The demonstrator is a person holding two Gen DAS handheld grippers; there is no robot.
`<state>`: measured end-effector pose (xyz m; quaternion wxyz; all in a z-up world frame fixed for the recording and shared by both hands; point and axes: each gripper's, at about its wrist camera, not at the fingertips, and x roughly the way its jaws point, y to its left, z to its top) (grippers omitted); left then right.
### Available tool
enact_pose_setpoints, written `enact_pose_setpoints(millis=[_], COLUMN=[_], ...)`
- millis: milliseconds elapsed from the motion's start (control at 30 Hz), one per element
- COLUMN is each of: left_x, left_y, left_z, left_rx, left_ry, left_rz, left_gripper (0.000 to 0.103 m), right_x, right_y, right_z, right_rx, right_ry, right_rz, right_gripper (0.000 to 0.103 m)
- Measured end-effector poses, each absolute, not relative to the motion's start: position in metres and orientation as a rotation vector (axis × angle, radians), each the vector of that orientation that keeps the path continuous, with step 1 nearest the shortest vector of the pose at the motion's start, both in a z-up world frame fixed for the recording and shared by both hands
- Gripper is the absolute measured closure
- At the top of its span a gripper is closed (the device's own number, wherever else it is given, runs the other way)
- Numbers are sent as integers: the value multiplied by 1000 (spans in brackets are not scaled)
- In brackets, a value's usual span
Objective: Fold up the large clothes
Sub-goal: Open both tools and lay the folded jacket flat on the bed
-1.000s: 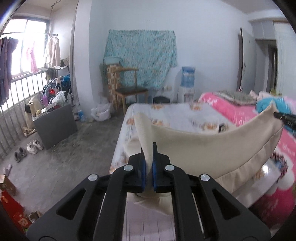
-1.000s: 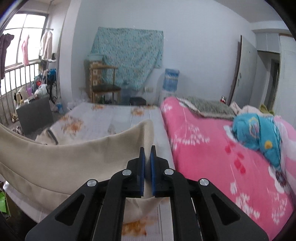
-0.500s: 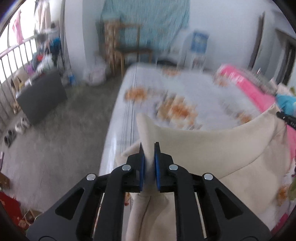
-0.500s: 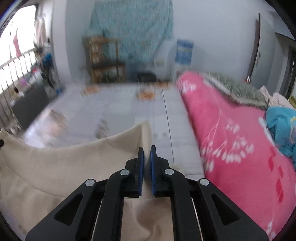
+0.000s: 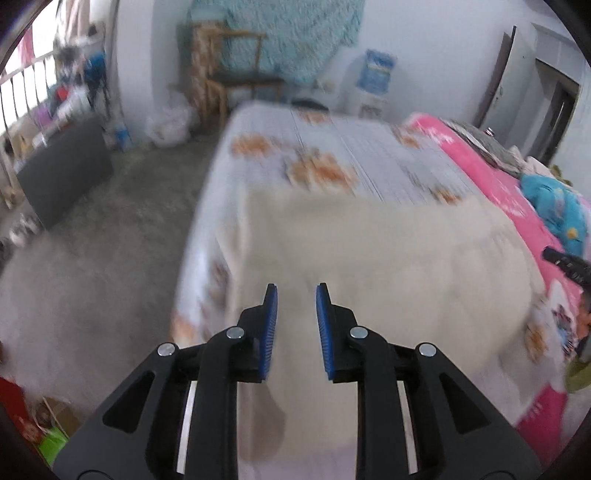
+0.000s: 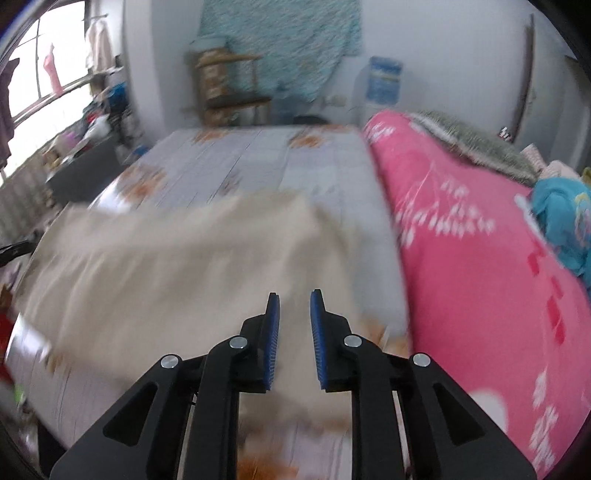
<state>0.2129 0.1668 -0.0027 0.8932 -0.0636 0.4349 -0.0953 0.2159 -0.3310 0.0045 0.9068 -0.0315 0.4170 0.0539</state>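
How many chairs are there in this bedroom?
1. A wooden chair stands against the far wall beyond the bed, under the teal patterned cloth hanging on that wall. More could be hidden outside the camera's view.

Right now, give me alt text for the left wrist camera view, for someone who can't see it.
A beige cloth lies spread on a bed with a floral sheet, and the left gripper hovers over it, its blue-padded jaws having just opened with nothing pinched between them. A pink quilt lies to the right; the picture is motion-blurred.
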Motion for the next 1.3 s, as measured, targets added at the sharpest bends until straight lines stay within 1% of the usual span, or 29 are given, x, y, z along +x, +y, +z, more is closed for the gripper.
enact_pose_setpoints(millis=[67,100,167,300,333,367,400,433,467,500,533,600,633,700,767,833,867,933,1033,1300], left_x=[204,202,197,185,180,175,167,160,153,143,136,117,111,99,91,83,79,75,69,55], left_y=[167,169,179,187,187,187,184,179,175,168,163,148,141,124,110,95,86,76,62,39], left_z=[-19,-32,-41,-29,-25,-22,-17,-13,-8,-2,2,10,13,17,18,20,23,27,32,50], left_rx=[-135,-135,-185,-200,-194,-185,-170,-162,-161,-163,-161,-152,-151,-153,-152,-145,-137,-125,-109,5], left_ry=[947,977,969,932,922,913,903,894,886,875,867,841,833,833,843,846,837,826,809,752], left_rz=[-176,-146,-143,-106,-103,-100,-100,-108,-121,-142,-156,-176,-182,-199,-194,-177,-168,-169,-176,-44], left_gripper=[83,81,79,80,79,76,70,67,60,50,44,21,18,15,12,12,11,10,10,9], right_x=[206,204,199,191,188,183,176,172,162,156,148,129,123,111,101,93,89,78,68,52], right_y=[-335,-343,-357,-359,-359,-358,-358,-359,-356,-354,-349,-334,-328,-310,-291,-274,-266,-253,-240,-223], right_z=[-14,-32,-47,-33,-30,-29,-27,-25,-22,-20,-17,-12,-9,-8,-6,-4,-2,2,8,25], right_rx=[-68,-51,21,65,61,69,85,104,122,129,131,132,132,110,69,33,16,-1,-15,-76], right_ry=[911,964,973,957,959,965,966,964,957,950,941,913,908,903,890,876,866,846,815,755], right_rz=[91,61,71,25,3,-16,-14,-5,8,16,26,55,70,98,105,114,116,121,110,34], right_gripper=[86,87,87,87,87,85,84,84,81,72,61,50,48,38,33,23,21,12,7,6])
